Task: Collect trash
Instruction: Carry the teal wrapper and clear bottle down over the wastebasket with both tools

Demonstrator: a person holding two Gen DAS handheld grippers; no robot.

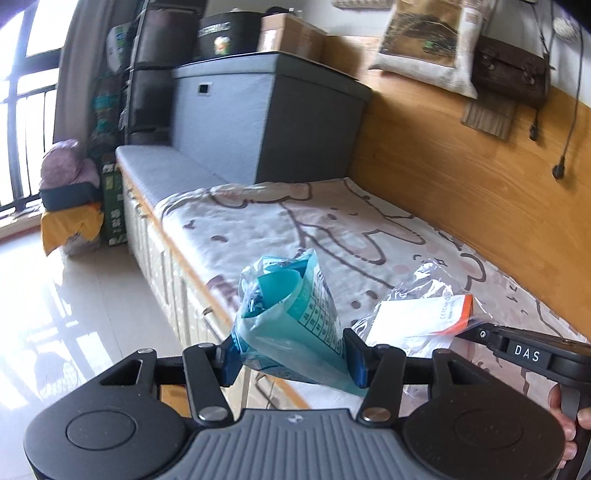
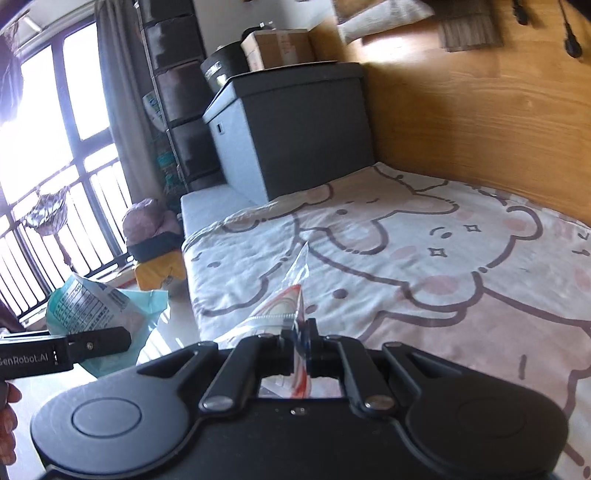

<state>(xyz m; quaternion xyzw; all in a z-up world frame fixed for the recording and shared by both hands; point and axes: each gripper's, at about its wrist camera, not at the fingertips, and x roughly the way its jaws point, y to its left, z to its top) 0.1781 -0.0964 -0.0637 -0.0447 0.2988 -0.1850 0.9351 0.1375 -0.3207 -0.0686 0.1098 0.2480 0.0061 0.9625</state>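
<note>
Left gripper (image 1: 290,360) at 6 o'clock of the left wrist view, blue pads clamped on a teal plastic bag (image 1: 291,317) crumpled between them, printed table on its side, bag mouth facing up. Same teal bag shows at 8 o'clock of the right wrist view (image 2: 103,306), off the bed edge, above the floor. Right gripper (image 2: 301,343) at 6 o'clock of its own view, jaws together, pinching a thin clear plastic wrapper (image 2: 295,295) with white and orange print; wrapper stands edge-on, sticking up past the fingertips. In the left wrist view that wrapper (image 1: 417,317) sits at 4 o'clock, just right of the teal bag, right gripper body coming in from 3 o'clock, fingers of a hand (image 1: 569,417) on its handle at 4 o'clock. Under both: bed with cartoon bear sheet (image 2: 424,258). Beyond, at 12 o'clock, grey storage box (image 1: 266,107) at the bed end, cardboard box (image 1: 288,33) on top. Wood wall panel (image 1: 461,177) at 2 o'clock. Window with railing (image 2: 48,158) at 9 o'clock, blown out bright.
</note>
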